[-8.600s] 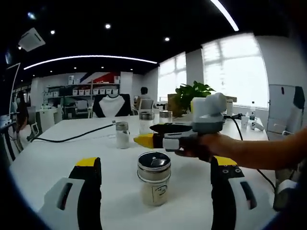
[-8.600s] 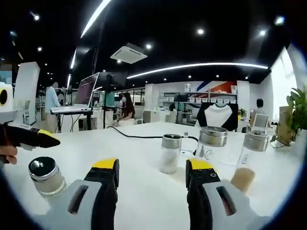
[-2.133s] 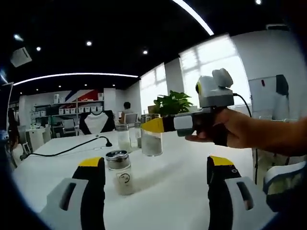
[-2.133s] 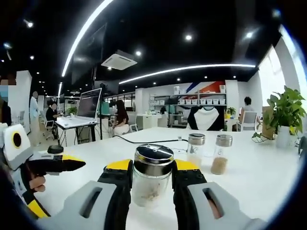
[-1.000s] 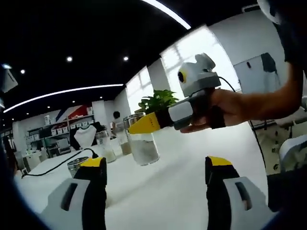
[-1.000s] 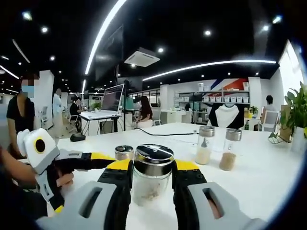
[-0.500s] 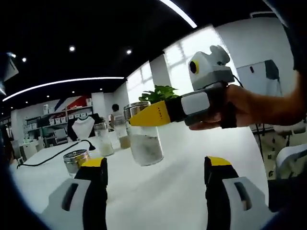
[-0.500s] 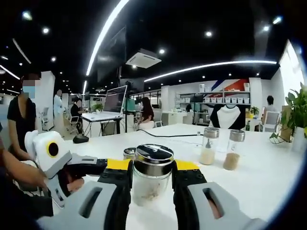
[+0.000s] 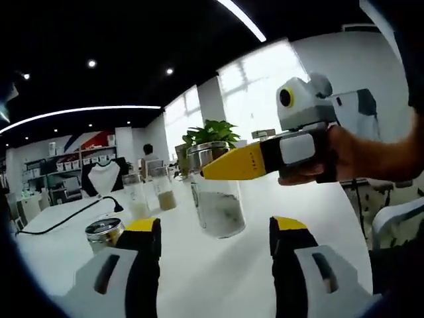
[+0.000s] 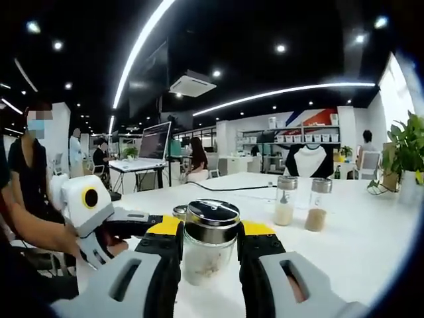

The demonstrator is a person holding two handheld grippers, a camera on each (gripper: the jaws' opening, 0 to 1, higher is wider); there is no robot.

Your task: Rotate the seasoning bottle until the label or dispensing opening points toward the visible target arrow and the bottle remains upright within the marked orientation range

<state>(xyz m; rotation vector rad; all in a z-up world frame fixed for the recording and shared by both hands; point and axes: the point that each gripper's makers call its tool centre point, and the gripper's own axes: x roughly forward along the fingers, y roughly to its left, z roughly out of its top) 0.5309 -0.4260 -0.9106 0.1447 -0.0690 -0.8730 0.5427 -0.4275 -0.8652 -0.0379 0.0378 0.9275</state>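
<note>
My right gripper point(image 10: 212, 255) is shut on a glass seasoning jar point(image 10: 211, 225) with a silver lid and pale grains inside. The jar stands upright between the yellow-tipped jaws. In the left gripper view the same jar point(image 9: 218, 199) hangs in the right gripper point(image 9: 232, 165), held by a hand from the right, just beyond my left gripper point(image 9: 215, 232), which is open and holds nothing. Whether the jar's base touches the white table point(image 9: 245, 278) I cannot tell. In the right gripper view the left gripper point(image 10: 132, 222) reaches in from the left, close to the jar.
A small silver-lidded bottle point(image 9: 105, 232) stands on the table by my left jaw. Two tall shakers point(image 10: 285, 199) point(image 10: 316, 202) stand farther back, with a black cable point(image 9: 66, 215) and a potted plant point(image 9: 211, 136). People sit at desks beyond the table.
The right gripper with the jar has come closer to the left gripper and sits more central between its jaws. The left jaws stand slightly narrower. The right grip on the jar is unchanged.
</note>
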